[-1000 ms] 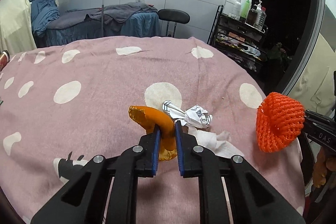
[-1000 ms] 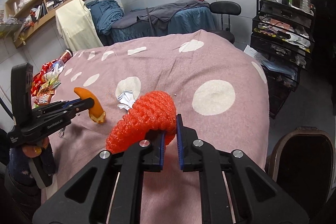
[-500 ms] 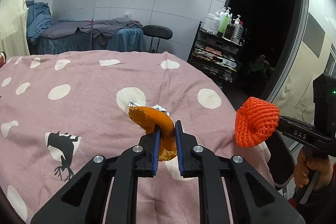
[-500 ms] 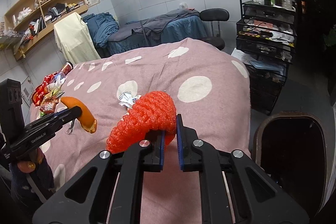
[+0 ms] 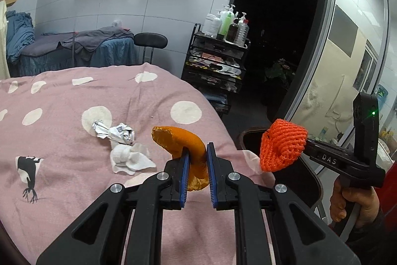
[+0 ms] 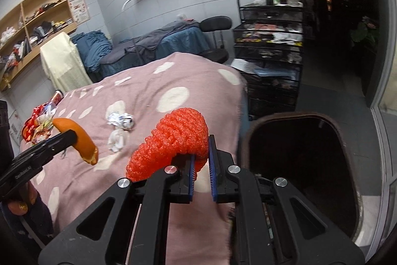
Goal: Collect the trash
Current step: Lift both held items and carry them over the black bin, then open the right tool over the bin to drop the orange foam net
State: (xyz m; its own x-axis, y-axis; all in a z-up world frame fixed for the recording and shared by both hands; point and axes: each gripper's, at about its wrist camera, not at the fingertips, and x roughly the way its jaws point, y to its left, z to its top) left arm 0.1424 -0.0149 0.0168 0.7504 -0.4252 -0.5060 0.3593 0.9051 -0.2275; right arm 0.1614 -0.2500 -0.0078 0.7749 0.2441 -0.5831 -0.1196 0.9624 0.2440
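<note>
The bin (image 6: 301, 165) interior is black, its contents indiscernible; in the left wrist view only a sliver of its rim (image 5: 250, 134) shows behind the foam net (image 5: 282, 144). Shelf items (image 6: 37, 29) and rack clutter (image 6: 269, 34) are too small to identify. The doorway (image 5: 278, 41) is dark.

Each fisheye rides behind its own claw, angled down over the pink spotted bed (image 5: 74, 101) toward the far wall, both sharing the crumpled paper (image 6: 121, 119).
</note>
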